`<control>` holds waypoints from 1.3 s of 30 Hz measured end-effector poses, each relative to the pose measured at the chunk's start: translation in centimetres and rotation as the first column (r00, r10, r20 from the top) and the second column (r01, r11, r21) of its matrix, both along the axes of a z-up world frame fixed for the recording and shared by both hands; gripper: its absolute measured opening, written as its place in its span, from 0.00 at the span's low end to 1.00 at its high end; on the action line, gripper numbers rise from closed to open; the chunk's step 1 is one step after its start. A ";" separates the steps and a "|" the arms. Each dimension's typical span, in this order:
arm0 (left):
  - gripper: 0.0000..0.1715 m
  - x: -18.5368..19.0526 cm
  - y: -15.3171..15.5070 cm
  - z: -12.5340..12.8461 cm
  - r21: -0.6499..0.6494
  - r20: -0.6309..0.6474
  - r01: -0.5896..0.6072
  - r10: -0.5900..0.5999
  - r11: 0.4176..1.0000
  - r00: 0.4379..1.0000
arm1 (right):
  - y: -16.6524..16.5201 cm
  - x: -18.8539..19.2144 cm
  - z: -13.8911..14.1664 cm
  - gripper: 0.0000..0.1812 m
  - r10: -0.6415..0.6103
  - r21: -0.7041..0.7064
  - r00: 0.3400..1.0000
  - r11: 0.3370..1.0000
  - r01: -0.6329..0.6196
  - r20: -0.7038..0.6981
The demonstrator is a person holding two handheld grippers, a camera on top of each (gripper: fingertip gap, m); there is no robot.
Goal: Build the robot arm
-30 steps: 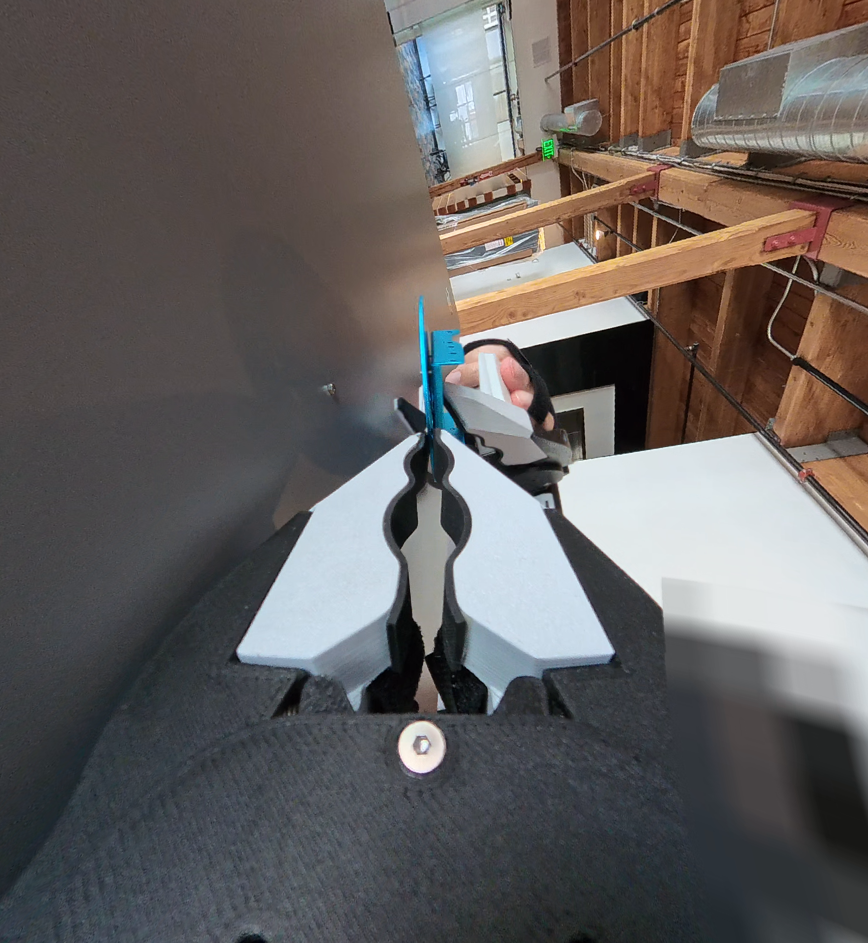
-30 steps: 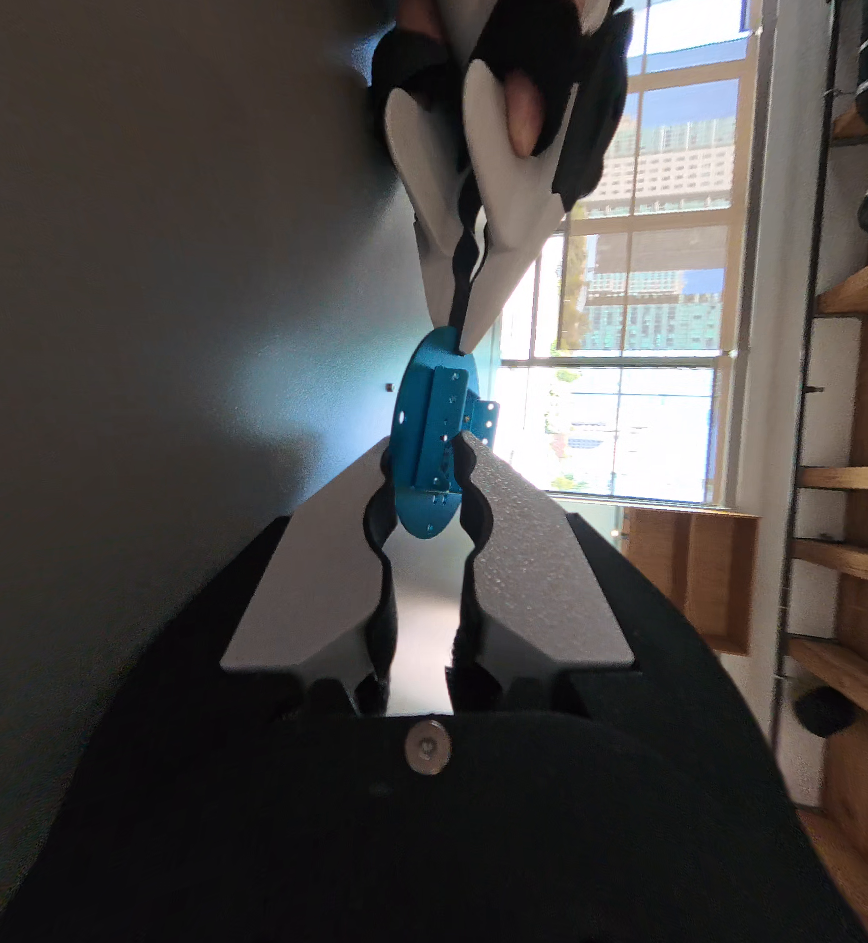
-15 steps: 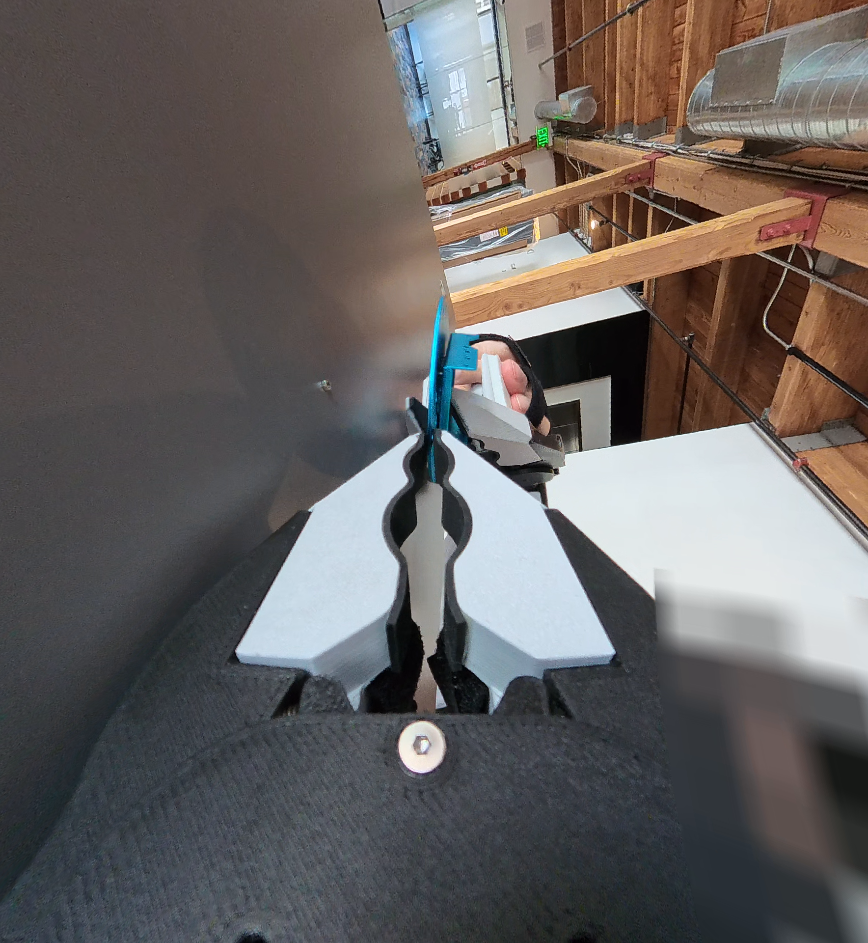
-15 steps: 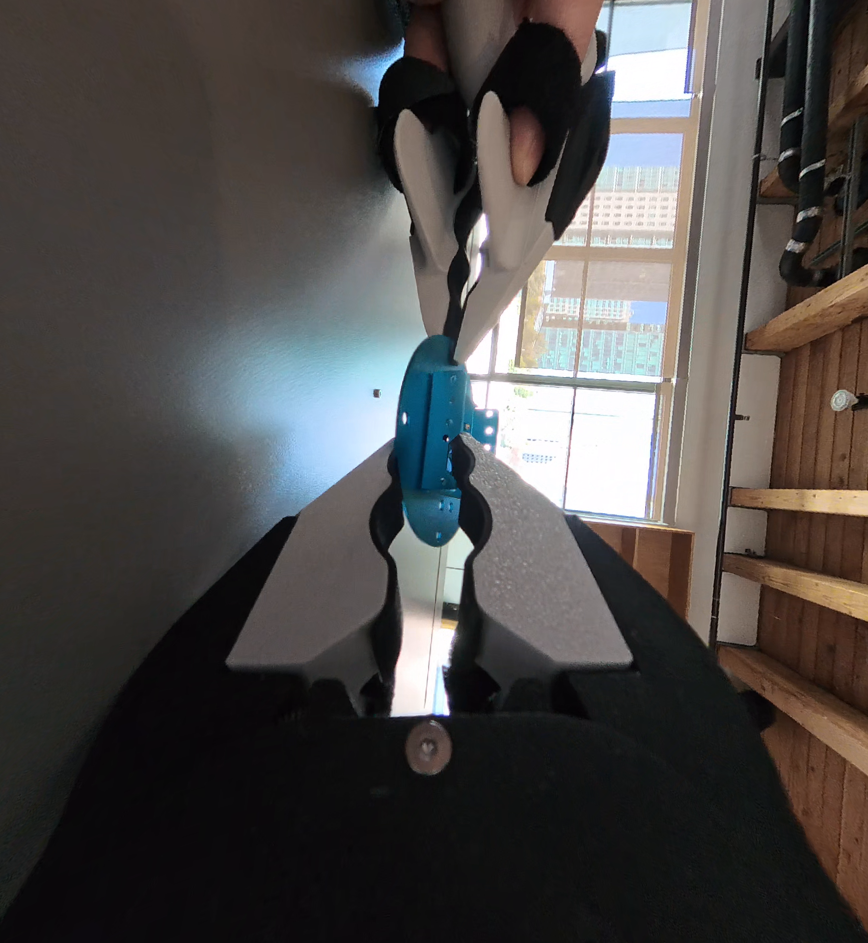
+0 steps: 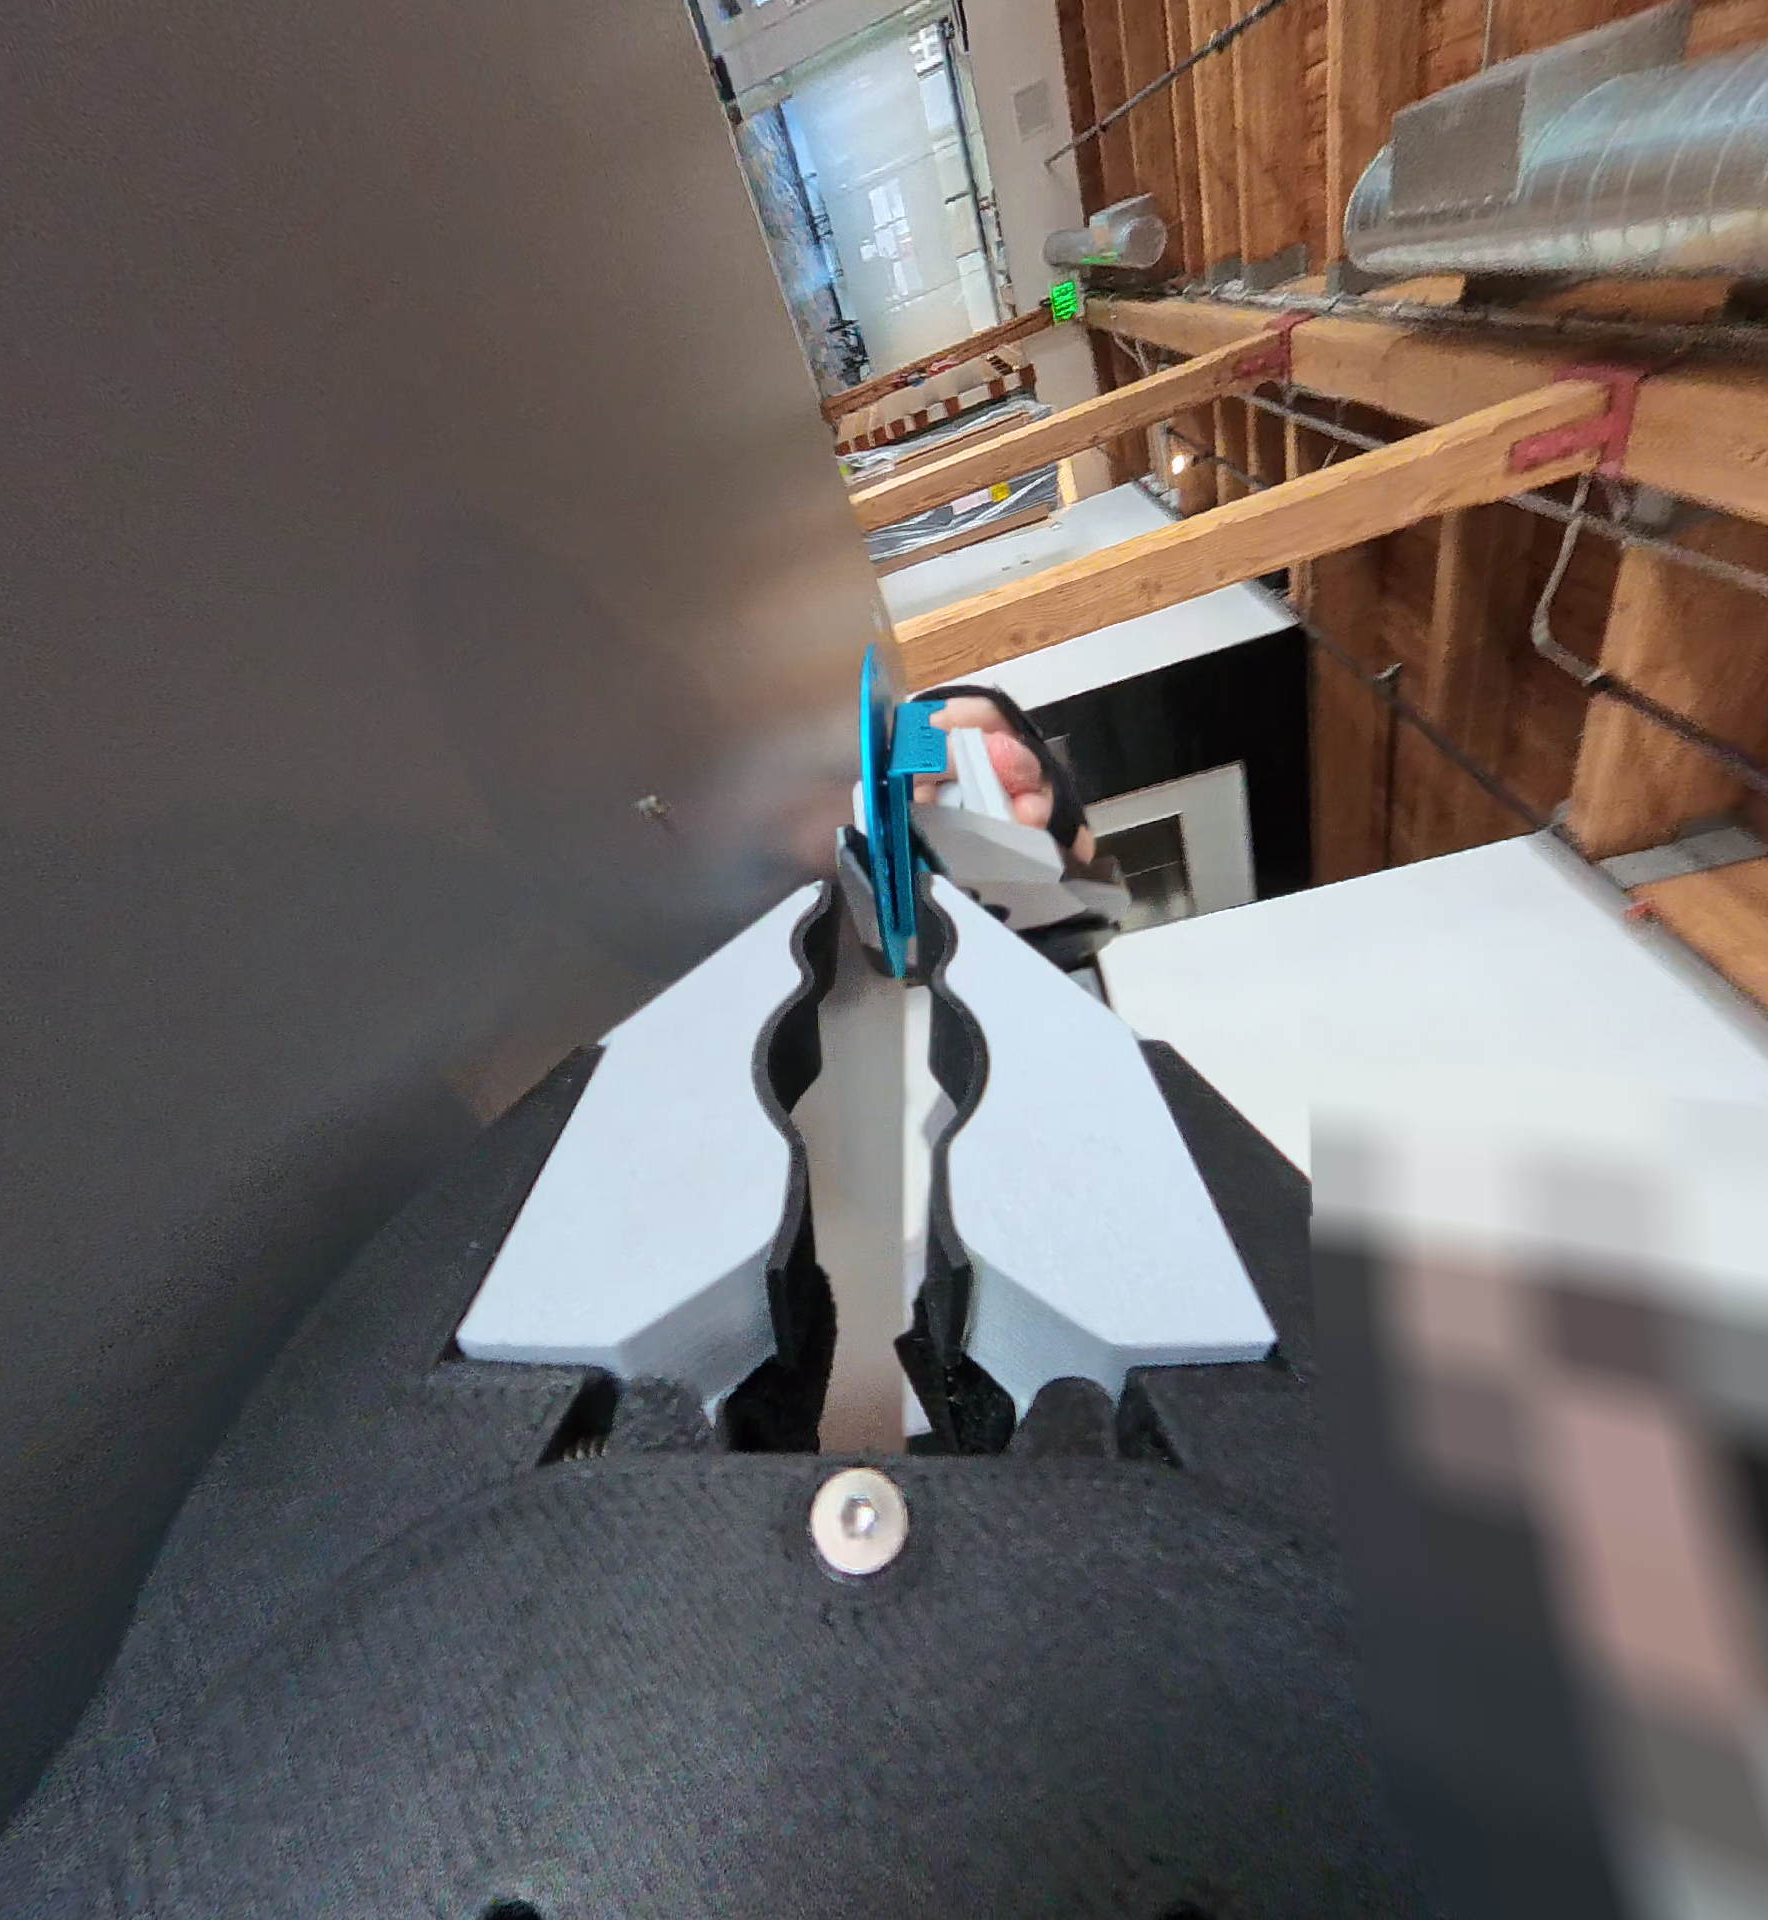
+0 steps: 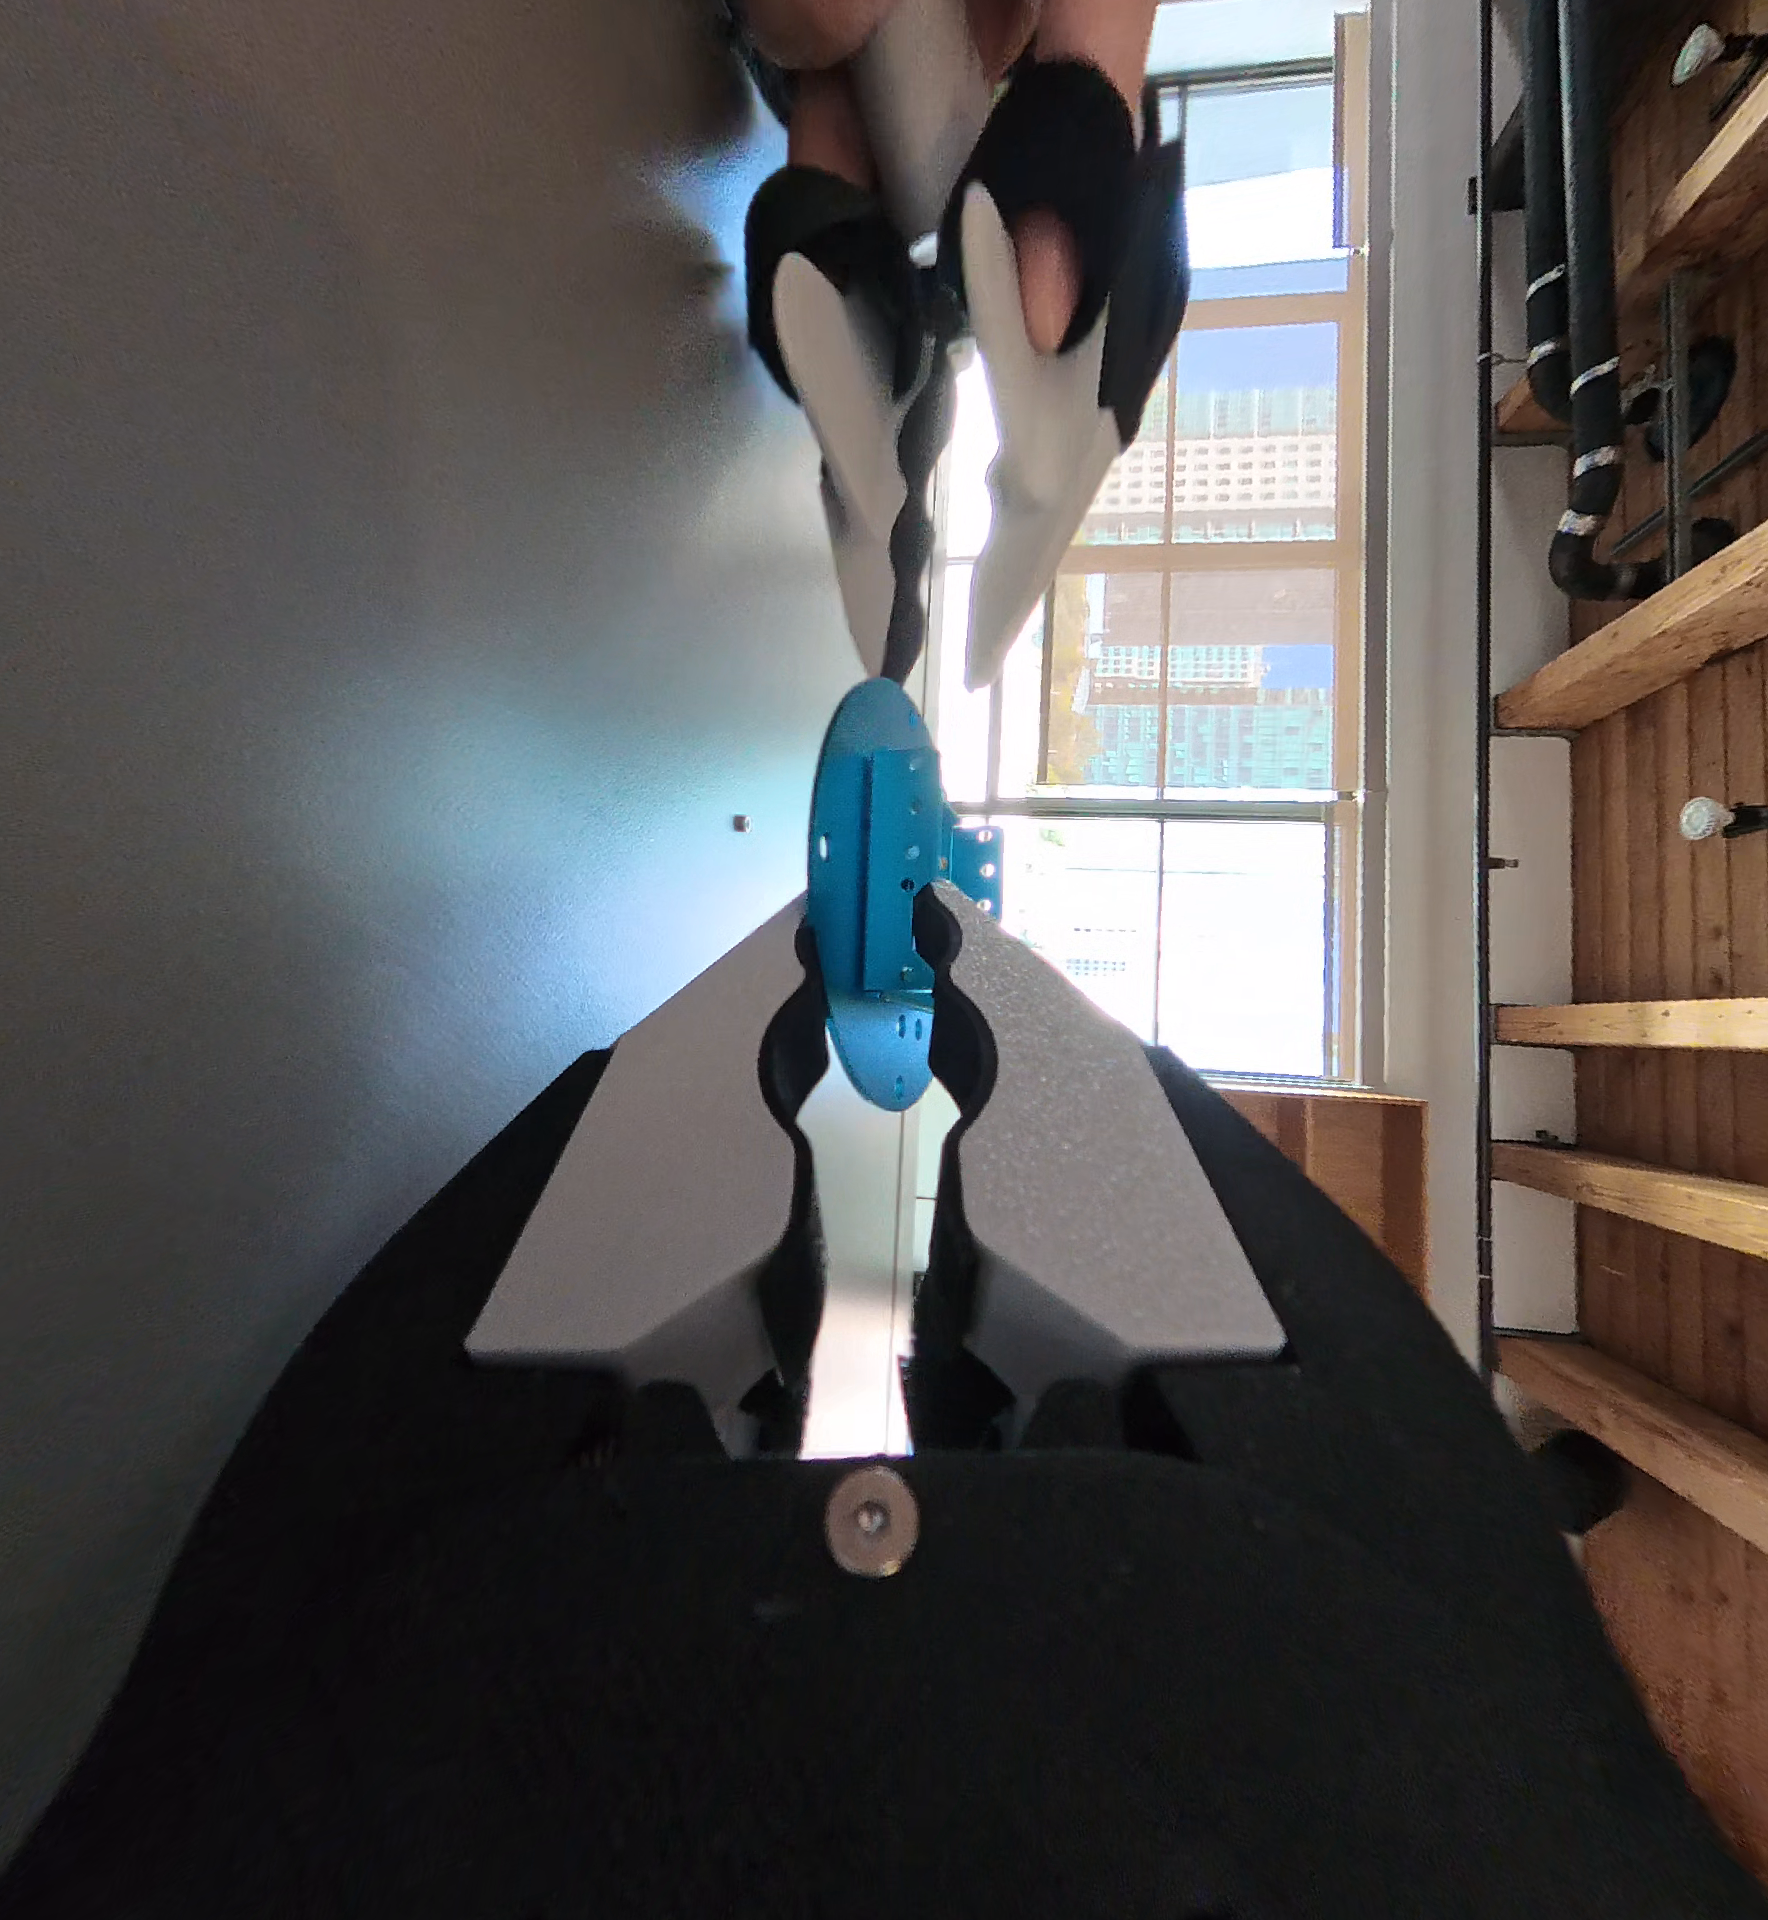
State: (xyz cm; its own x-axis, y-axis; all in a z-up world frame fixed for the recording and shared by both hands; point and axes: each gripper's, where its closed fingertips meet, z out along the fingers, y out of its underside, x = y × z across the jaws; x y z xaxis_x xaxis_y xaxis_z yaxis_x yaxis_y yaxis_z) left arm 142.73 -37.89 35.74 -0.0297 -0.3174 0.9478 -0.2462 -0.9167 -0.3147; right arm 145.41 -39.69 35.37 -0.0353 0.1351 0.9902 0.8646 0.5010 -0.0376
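A blue metal disc (image 6: 859, 831) with a perforated angle bracket (image 6: 901, 862) on its face is gripped edge-on by my right gripper (image 6: 875, 920), which is shut on its lower half. My left gripper (image 5: 880, 899) has its fingertips apart on either side of the disc's edge (image 5: 880, 769), with a gap on both sides. In the right wrist view the left gripper (image 6: 927, 670) hangs from above, held by a gloved hand (image 6: 1056, 260), its tips just at the disc's top rim. The right gripper's fingers (image 5: 994, 857) show beyond the disc.
A flat grey surface (image 5: 340, 623) with a small screw (image 5: 651, 805) fills the left of both views, close beside the disc. Wooden beams (image 5: 1223, 540), a metal duct (image 5: 1586, 156), a window (image 6: 1171, 727) and wooden shelves (image 6: 1690, 623) lie beyond. There is about 5 cm between the tips of the two grippers.
My left gripper's fingers have spread apart and let go of the disc's edge. The right gripper keeps its hold on the disc. Both views have shifted slightly.
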 end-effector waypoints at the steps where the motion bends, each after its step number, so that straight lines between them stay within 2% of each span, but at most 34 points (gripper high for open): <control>1: 0.07 -0.6 0.2 0.0 0.062 -0.013 0.001 0.000 0.998 1.000 | 0.0 0.0 0.0 0.06 0.002 -0.020 1.000 1.000 -0.002 -0.014; 3: 0.06 -2.0 0.6 0.3 0.256 -0.042 0.016 -0.005 0.967 0.999 | 0.0 0.1 -0.2 0.06 0.013 -0.092 0.998 0.996 -0.018 -0.056; 4: 0.05 -2.5 0.6 0.8 0.380 -0.041 0.033 -0.018 0.924 0.999 | 0.0 0.1 -0.4 0.06 0.020 -0.135 0.997 0.990 -0.031 -0.079; 5: 0.06 -2.9 0.4 1.2 0.514 -0.061 0.065 -0.039 0.855 0.997 | -0.1 0.0 -0.5 0.06 0.034 -0.174 0.994 0.983 -0.051 -0.101; 6: 0.06 -3.2 0.2 1.3 0.660 -0.107 0.114 -0.058 0.742 0.993 | 0.0 0.0 -0.5 0.06 0.038 -0.206 0.992 0.976 -0.062 -0.122; 8: 0.10 -3.3 0.6 0.8 0.891 -0.204 0.196 -0.024 0.409 0.979 | 0.2 0.1 -0.7 0.06 0.033 -0.275 0.986 0.958 -0.078 -0.166; 9: 0.09 -3.2 1.0 0.7 0.949 -0.215 0.203 0.022 0.239 0.976 | 0.4 0.1 -0.7 0.06 0.030 -0.304 0.983 0.949 -0.086 -0.182; 10: 0.03 -2.8 1.4 1.0 0.979 -0.183 0.176 0.066 0.100 0.981 | 0.5 0.1 -0.8 0.06 0.027 -0.322 0.980 0.942 -0.090 -0.196; 11: 0.00 -2.4 1.4 1.4 0.990 -0.141 0.141 0.077 0.003 0.987 | 0.6 0.1 -0.8 0.06 0.026 -0.337 0.978 0.937 -0.097 -0.209; 12: 0.00 -1.9 1.4 1.4 0.991 -0.127 0.129 0.067 -0.031 0.990 | 0.6 0.0 -0.9 0.06 0.028 -0.358 0.976 0.927 -0.107 -0.217; 13: 0.02 -1.5 1.4 1.2 0.990 -0.138 0.138 0.046 0.001 0.989 | 0.7 0.0 -1.1 0.06 0.029 -0.381 0.975 0.917 -0.114 -0.222; 15: 0.15 -0.9 0.9 1.3 0.977 -0.133 0.139 -0.046 0.162 0.990 | 0.8 -0.1 -1.4 0.06 0.027 -0.407 0.974 0.906 -0.118 -0.224; 17: 0.15 -0.7 1.2 1.8 0.944 -0.098 0.127 -0.109 0.304 0.989 | 0.9 -0.2 -1.7 0.06 0.022 -0.424 0.975 0.898 -0.116 -0.220; 18: 0.16 -0.7 1.8 2.0 0.932 -0.080 0.114 -0.111 0.344 0.991 | 0.9 -0.3 -2.0 0.06 0.026 -0.434 0.977 0.893 -0.118 -0.213; 20: 0.17 -0.6 3.5 1.7 0.921 -0.089 0.113 -0.081 0.374 0.993 | 1.0 -0.5 -2.5 0.06 0.024 -0.459 0.979 0.881 -0.115 -0.201; 23: 0.18 0.0 3.9 1.0 0.903 -0.126 0.157 -0.103 0.401 0.987 | 1.2 -0.5 -2.6 0.06 0.021 -0.472 0.980 0.874 -0.115 -0.200; 27: 0.17 0.4 3.1 -0.6 0.901 -0.204 0.231 -0.111 0.368 0.973 | 1.7 -0.6 -2.8 0.06 0.012 -0.482 0.980 0.869 -0.109 -0.201; 30: 0.23 -0.1 1.9 -0.9 0.896 -0.220 0.261 -0.150 0.359 0.964 | 2.0 -0.4 -2.8 0.06 0.001 -0.479 0.980 0.872 -0.098 -0.198; 31: 0.24 -0.3 1.4 -1.0 0.901 -0.224 0.268 -0.162 0.341 0.961 | 2.0 -0.5 -2.8 0.06 0.005 -0.480 0.980 0.872 -0.101 -0.198; 32: 0.25 -0.5 1.0 -1.0 0.917 -0.228 0.267 -0.162 0.295 0.960 | 2.1 -0.5 -2.8 0.06 0.006 -0.481 0.980 0.871 -0.102 -0.198; 33: 0.23 -0.8 0.9 -1.1 0.938 -0.234 0.264 -0.149 0.225 0.961 | 2.2 -0.5 -2.8 0.06 0.003 -0.486 0.979 0.868 -0.104 -0.203; 36: 0.22 -1.4 0.7 -1.8 0.959 -0.282 0.279 -0.062 -0.059 0.957 | 2.4 -0.5 -2.8 0.06 -0.003 -0.502 0.976 0.858 -0.110 -0.219; 39: 0.16 -1.3 0.8 -2.0 0.901 -0.291 0.280 0.016 -0.330 0.957 | 2.4 -0.5 -2.9 0.06 -0.003 -0.497 0.977 0.861 -0.105 -0.212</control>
State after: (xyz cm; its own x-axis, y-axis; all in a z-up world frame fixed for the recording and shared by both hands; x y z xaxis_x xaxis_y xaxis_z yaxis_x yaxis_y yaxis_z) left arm 141.46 -37.14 33.77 -0.1947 -0.7900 -0.5813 -0.4663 0.5960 -0.6538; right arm 144.89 -37.25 32.48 0.1332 0.6196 0.7735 0.7855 0.4099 -0.4636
